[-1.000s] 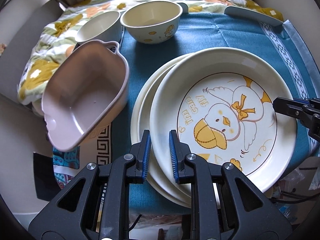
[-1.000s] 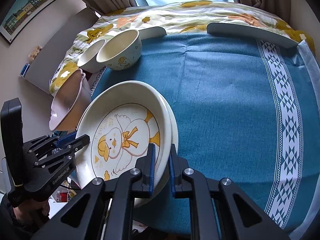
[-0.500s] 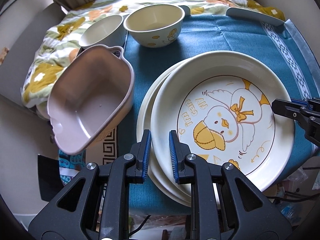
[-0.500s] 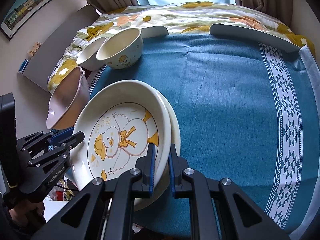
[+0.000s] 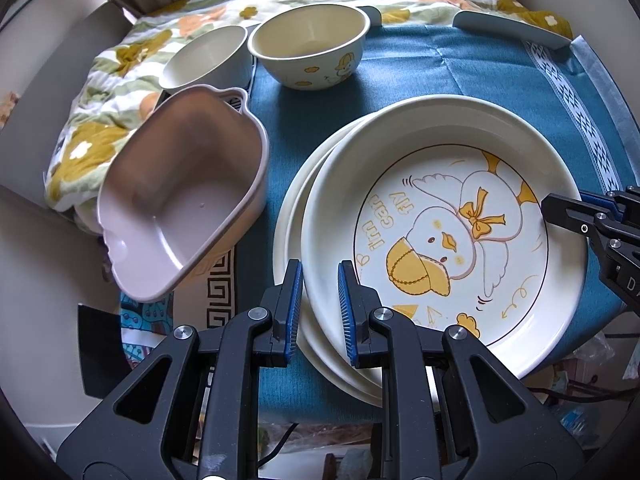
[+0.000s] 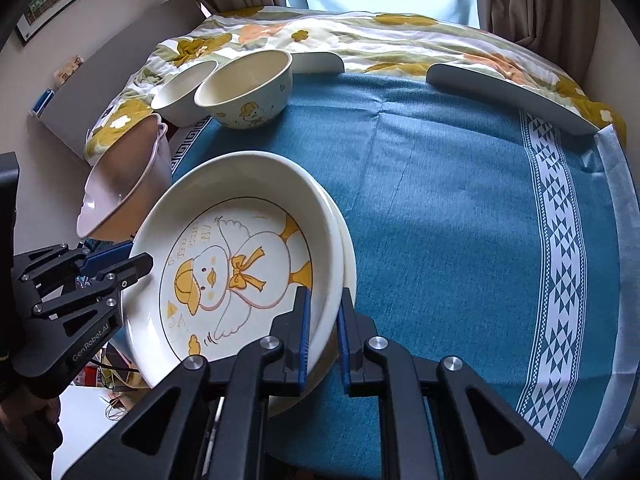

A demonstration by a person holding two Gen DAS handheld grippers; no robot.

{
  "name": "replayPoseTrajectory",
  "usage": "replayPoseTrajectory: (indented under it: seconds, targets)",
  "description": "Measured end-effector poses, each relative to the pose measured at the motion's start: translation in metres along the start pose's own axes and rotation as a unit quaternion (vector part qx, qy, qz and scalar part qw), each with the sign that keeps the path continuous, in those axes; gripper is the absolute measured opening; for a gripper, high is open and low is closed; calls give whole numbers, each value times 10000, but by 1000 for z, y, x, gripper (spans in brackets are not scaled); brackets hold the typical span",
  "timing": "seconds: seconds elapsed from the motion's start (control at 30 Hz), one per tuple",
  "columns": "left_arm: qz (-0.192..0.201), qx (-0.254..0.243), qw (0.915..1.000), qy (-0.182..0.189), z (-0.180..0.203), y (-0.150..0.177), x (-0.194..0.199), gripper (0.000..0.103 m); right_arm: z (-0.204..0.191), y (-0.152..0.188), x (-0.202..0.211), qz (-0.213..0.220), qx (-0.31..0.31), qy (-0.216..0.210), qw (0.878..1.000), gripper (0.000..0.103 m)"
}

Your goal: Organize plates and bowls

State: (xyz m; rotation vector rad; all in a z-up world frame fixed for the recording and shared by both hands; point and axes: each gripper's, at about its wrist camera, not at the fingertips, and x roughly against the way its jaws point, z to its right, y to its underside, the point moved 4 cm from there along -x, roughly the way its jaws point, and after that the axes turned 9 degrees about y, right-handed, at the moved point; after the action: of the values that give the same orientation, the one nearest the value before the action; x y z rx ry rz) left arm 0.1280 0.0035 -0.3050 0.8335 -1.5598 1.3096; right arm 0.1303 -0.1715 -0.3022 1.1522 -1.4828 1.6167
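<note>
Shifted a little lower and rightward in the left wrist view since a second ago: pink tub (image 5: 176, 204), bowls and plates alike; both grips unchanged.

Far left, hanging tilted past the table edge, pink tub with its open side up. Behind it, on the flowered quilt (image 5: 100, 140), small plain bowl (image 5: 204, 56), touching the duck bowl (image 5: 308, 48) on the blue cloth (image 6: 460, 208). Next, left gripper (image 5: 318, 312), pinching the near rim of the duck plate (image 5: 444, 248), one pad over the rim, one under. Beneath that plate, plain plate (image 5: 292, 216), stacked and peeking out to the left. At the stack's right rim, right gripper (image 6: 323, 330), jaws pressed onto the duck plate's edge, plate tipped up on that side in its own view.
</note>
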Motion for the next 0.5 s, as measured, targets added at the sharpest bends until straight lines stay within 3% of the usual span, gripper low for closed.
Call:
replayPoseTrajectory:
  seconds: [0.17, 0.5]
  targets:
    - [69, -68, 9998, -200, 0, -2, 4, 16, 0, 0, -1, -11, 18, -32, 10000, 12]
    - [111, 182, 9998, 8, -6, -1, 4, 16, -5, 1, -2, -6, 187, 78, 9998, 12]
